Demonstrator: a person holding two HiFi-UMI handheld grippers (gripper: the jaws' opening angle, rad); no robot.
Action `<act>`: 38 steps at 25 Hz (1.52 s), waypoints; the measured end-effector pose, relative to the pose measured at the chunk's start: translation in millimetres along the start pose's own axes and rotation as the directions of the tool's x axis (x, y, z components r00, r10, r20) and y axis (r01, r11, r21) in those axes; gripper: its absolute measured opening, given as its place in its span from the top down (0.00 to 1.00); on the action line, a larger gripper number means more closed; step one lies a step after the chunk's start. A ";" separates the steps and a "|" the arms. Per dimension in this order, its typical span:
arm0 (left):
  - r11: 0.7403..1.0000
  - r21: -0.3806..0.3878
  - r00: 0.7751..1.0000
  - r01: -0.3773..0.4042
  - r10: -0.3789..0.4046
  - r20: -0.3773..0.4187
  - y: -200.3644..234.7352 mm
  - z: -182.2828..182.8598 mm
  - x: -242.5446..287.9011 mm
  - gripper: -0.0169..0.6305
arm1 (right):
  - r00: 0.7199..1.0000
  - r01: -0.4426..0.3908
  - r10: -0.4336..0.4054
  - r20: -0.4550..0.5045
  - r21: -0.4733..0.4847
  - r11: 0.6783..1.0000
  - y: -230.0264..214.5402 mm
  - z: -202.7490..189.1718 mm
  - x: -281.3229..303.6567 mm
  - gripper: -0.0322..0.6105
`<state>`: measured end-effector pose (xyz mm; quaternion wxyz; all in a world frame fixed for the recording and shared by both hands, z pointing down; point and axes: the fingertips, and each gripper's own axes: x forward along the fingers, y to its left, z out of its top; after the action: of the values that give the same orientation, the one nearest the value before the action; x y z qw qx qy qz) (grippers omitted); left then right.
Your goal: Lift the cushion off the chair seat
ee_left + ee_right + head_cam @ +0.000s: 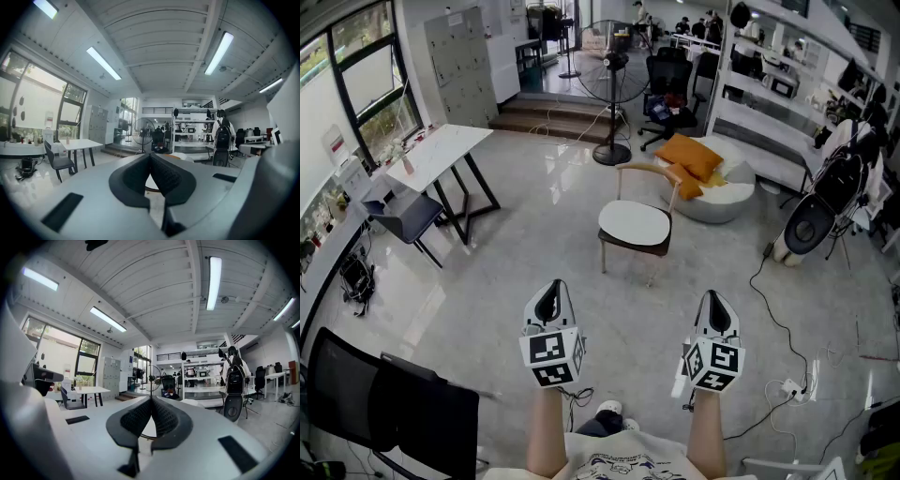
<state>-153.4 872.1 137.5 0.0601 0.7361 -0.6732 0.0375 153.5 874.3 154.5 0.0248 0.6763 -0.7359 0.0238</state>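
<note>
My left fingers (131, 182) and my right fingers (133, 420) were both pressed fully together on nothing. The white cushion (635, 223) lay flat across the seat of the wooden chair (647, 168), well ahead of me on the floor (487, 272). Had I arrived without opening them, I would likely have shoved it toward the seat's back edge, and a pinch at its front edge alone might have slipped. I counted one seat cushion, one wooden chair, what looked like two orange cushions (689, 153) on the pouf (727, 202) behind, and two sets of fingers.
</note>
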 end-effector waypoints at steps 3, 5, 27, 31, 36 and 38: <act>1.000 0.000 1.000 0.002 -0.002 0.000 -2.6 0.9 0.5 0.95 | 1.000 0.001 -0.001 0.003 -0.001 1.000 -2.4 2.1 0.3 0.93; 1.000 0.000 1.000 0.003 -0.003 -0.002 -1.6 0.2 2.9 0.95 | 1.000 0.002 -0.002 0.004 0.000 1.000 -2.5 2.3 2.5 0.93; 0.999 -0.025 0.999 0.041 -0.041 0.001 39.8 -8.8 72.3 0.62 | 1.000 -0.001 0.001 -0.003 0.022 1.000 30.5 -13.4 66.9 0.60; 0.998 -0.028 0.998 0.054 -0.055 -0.015 39.7 -12.2 90.8 0.61 | 1.000 -0.007 0.007 -0.024 0.019 1.000 31.7 -18.7 80.7 0.60; 0.997 -0.032 0.997 0.063 -0.065 -0.046 34.9 -21.5 115.5 0.61 | 0.999 -0.004 0.006 -0.054 0.025 1.000 25.8 -27.8 101.7 0.58; 0.997 -0.037 0.996 0.062 -0.064 -0.056 34.7 -25.6 126.5 0.61 | 0.998 -0.005 0.007 -0.063 0.025 1.000 23.6 -31.7 113.1 0.58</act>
<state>-175.8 747.8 181.4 0.0934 0.7543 -0.6483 0.0451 120.6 766.0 193.9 0.0396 0.6732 -0.7365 0.0540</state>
